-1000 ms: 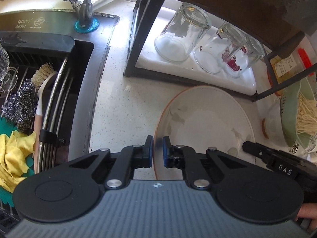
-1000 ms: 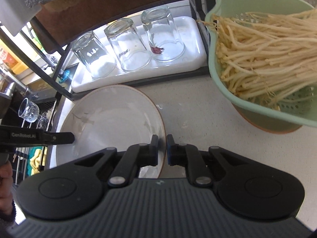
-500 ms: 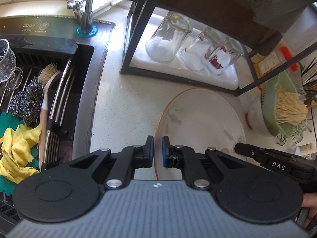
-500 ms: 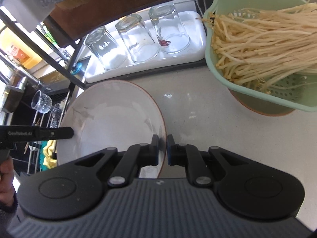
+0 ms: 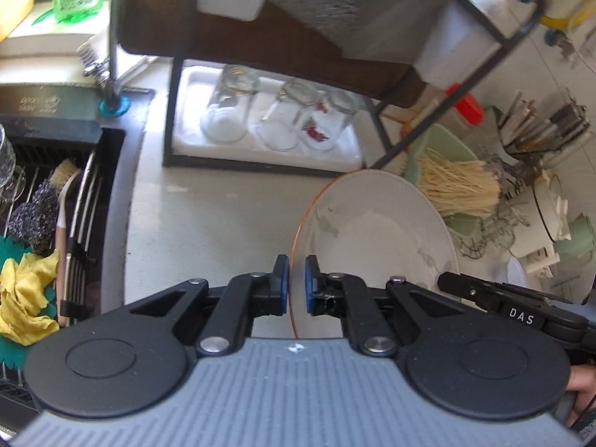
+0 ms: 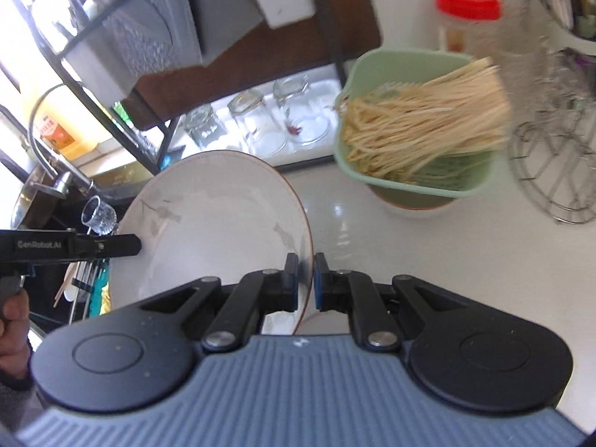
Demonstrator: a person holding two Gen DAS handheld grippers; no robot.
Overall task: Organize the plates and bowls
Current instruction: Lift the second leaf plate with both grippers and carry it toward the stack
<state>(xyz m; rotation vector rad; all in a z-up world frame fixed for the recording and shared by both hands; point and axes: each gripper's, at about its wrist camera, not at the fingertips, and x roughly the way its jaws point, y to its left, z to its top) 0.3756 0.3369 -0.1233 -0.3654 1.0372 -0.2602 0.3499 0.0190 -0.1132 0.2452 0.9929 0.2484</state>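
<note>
One round white ceramic plate with a thin orange-brown rim and faint grey leaf-like marks on its glossy face hangs tilted above the pale speckled countertop, pinched at opposite edges. The left gripper has its blue-padded fingers nearly together on the plate's rim; the right gripper is likewise clamped on the other edge. Three clear glass tumblers stand upside down on a white tray under a black metal rack. A pale green plastic colander holds thin, straw-coloured strands.
</note>
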